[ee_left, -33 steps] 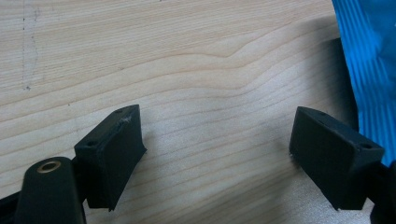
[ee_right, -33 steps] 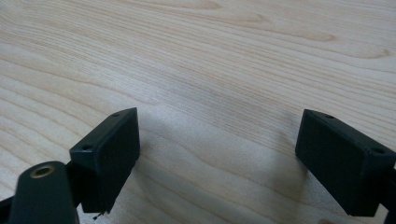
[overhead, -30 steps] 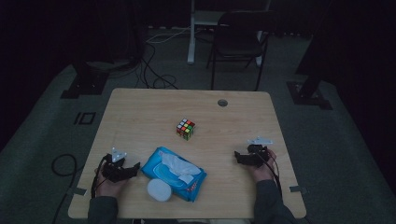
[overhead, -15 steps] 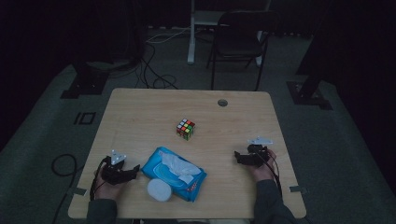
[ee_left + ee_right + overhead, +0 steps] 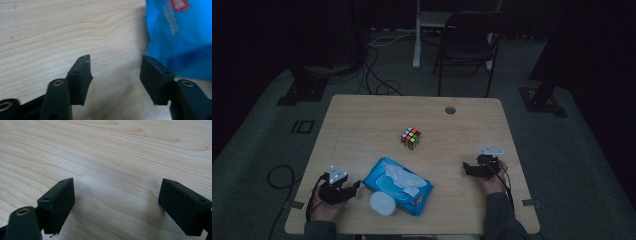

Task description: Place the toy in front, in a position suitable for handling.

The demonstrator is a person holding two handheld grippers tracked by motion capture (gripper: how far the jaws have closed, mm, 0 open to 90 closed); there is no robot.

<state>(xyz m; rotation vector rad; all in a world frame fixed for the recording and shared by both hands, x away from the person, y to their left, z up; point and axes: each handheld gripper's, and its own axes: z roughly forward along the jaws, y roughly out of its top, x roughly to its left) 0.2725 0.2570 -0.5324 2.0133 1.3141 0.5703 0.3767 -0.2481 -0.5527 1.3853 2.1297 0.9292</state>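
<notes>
Our left gripper [image 5: 354, 186] sits just left of the blue wipes pack [image 5: 398, 186], its jaws apart with only bare table [image 5: 362, 125] between them; they have just been closing. Right of the pack, well apart, our right gripper [image 5: 466, 169] stands wide open, holding nothing. Beyond the pack lies a cube [image 5: 410, 138].

Left gripper [image 5: 354, 187] shifted in toward the blue wipes pack [image 5: 399, 185], tips now just beside its near corner. Jaws just been closing, narrower than a second ago, bare table [image 5: 50, 37] between them, nothing gripped.
</notes>
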